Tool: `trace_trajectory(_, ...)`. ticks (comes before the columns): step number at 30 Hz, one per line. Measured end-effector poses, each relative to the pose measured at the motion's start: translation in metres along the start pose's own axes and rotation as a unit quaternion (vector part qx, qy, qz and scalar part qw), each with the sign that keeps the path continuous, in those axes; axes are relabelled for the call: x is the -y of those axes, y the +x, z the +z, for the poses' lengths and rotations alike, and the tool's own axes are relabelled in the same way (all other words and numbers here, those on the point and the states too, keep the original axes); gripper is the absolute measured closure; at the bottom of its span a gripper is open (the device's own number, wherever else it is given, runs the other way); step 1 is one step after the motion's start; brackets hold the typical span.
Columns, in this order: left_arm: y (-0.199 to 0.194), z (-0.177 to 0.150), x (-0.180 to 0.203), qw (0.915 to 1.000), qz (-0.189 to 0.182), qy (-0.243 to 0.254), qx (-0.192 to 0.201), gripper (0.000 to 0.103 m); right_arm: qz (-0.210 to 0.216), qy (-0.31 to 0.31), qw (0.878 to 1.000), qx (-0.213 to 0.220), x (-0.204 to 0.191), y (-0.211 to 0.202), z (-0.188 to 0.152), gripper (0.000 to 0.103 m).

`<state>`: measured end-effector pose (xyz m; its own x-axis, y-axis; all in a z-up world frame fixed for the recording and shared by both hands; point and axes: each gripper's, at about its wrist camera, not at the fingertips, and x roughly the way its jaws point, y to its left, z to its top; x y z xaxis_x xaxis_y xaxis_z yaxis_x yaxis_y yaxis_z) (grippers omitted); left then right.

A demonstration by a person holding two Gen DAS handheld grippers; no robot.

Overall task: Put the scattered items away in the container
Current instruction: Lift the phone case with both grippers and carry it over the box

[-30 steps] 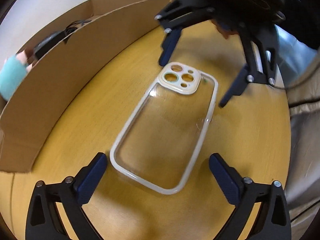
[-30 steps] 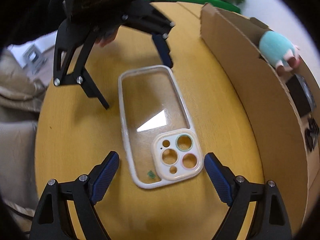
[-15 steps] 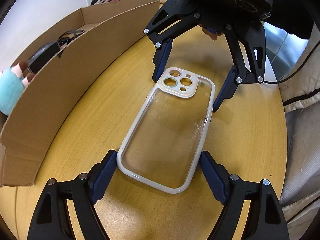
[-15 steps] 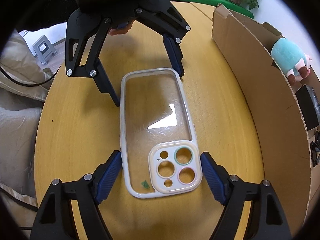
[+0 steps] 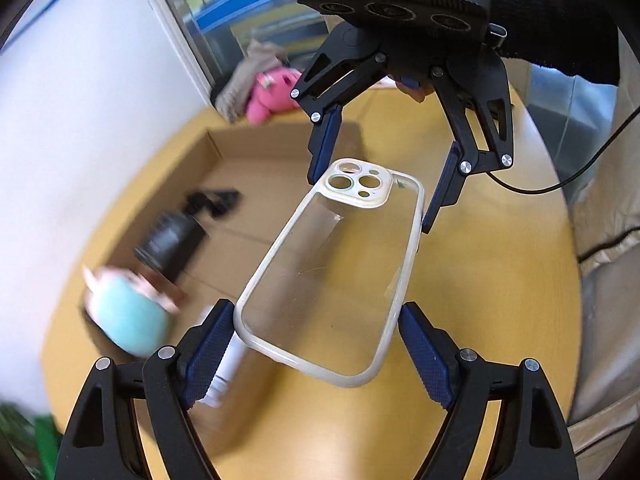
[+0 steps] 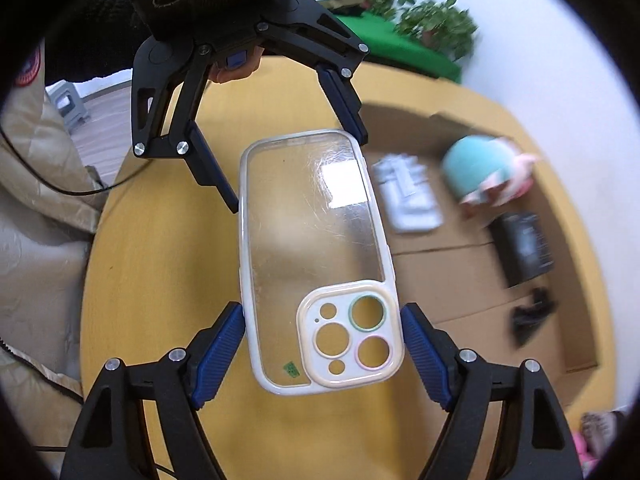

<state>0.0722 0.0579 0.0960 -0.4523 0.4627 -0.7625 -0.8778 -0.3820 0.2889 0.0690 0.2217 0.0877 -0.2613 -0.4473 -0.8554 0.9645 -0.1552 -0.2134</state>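
Note:
A clear phone case (image 5: pixel 332 264) with a cream rim and camera frame hangs in the air above the round wooden table (image 5: pixel 480 280). My left gripper (image 5: pixel 316 332) is shut on its plain end, blue pads pressing both long edges. My right gripper (image 6: pixel 322 344) is shut on the camera end in the same way. In each wrist view the other gripper shows at the top, the right gripper (image 5: pixel 376 184) and the left gripper (image 6: pixel 286 154). The case (image 6: pixel 316 240) lies roughly level between them. The open cardboard box (image 5: pixel 260 240) sits below and to one side.
The box (image 6: pixel 440 272) holds a teal plush toy (image 6: pixel 476 172), a white packet (image 6: pixel 408 196), a black block (image 6: pixel 524 244) and a small black item (image 6: pixel 532 316). A pink plush (image 5: pixel 272 88) lies beyond the box. A beige coat (image 6: pixel 36 208) and a cable (image 5: pixel 560 184) are beside the table.
Both grippers closed on the ends of the case and lifted it off the table. The view has risen, so the inside of the box now shows.

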Motion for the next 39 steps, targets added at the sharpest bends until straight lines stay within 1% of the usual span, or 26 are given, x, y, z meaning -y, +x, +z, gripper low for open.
trace_trajectory(2, -0.008, 0.011, -0.011, 0.9998, 0.015, 0.013, 0.003, 0.016, -0.017, -0.008, 1.0, -0.001, 0.011, -0.011, 0.001, 0.024)
trace_trajectory(4, -0.008, 0.024, -0.028, 0.9996, 0.019, 0.02, 0.005, 0.016, -0.025, -0.009, 1.0, -0.001, 0.019, -0.023, -0.001, 0.024)
trace_trajectory(7, 0.0, 0.038, -0.049, 0.9991, 0.026, 0.033, -0.002, 0.016, -0.028, -0.012, 0.999, -0.011, 0.043, -0.021, 0.007, 0.024)
trace_trajectory(10, 0.011, 0.047, -0.066, 0.999, 0.027, 0.034, -0.006, 0.016, -0.031, -0.014, 0.999, -0.019, 0.063, -0.019, 0.003, 0.024)
trace_trajectory(13, 0.024, 0.051, -0.081, 0.9988, 0.027, 0.039, -0.012, 0.016, -0.027, -0.007, 0.999, -0.017, 0.08, -0.015, -0.001, 0.024)
trace_trajectory(16, 0.036, 0.049, -0.092, 0.9989, 0.019, 0.038, -0.022, 0.016, -0.017, 0.001, 1.0, -0.015, 0.097, -0.006, -0.008, 0.024)
trace_trajectory(18, 0.051, 0.048, -0.102, 0.9987, 0.012, 0.037, -0.032, 0.016, -0.01, 0.004, 1.0, -0.017, 0.106, 0.002, -0.012, 0.024)
trace_trajectory(27, 0.126, 0.033, -0.138, 0.9967, -0.035, 0.013, -0.071, 0.016, 0.03, 0.022, 0.998, -0.046, 0.148, 0.058, -0.035, 0.024)
trace_trajectory(33, 0.168, 0.02, -0.145, 0.9924, -0.065, -0.001, -0.105, 0.016, 0.059, 0.024, 0.996, -0.069, 0.165, 0.1, -0.047, 0.025)
trace_trajectory(39, 0.2, 0.006, -0.143, 0.9863, -0.093, -0.008, -0.136, 0.016, 0.09, 0.027, 0.991, -0.099, 0.165, 0.135, -0.056, 0.025)
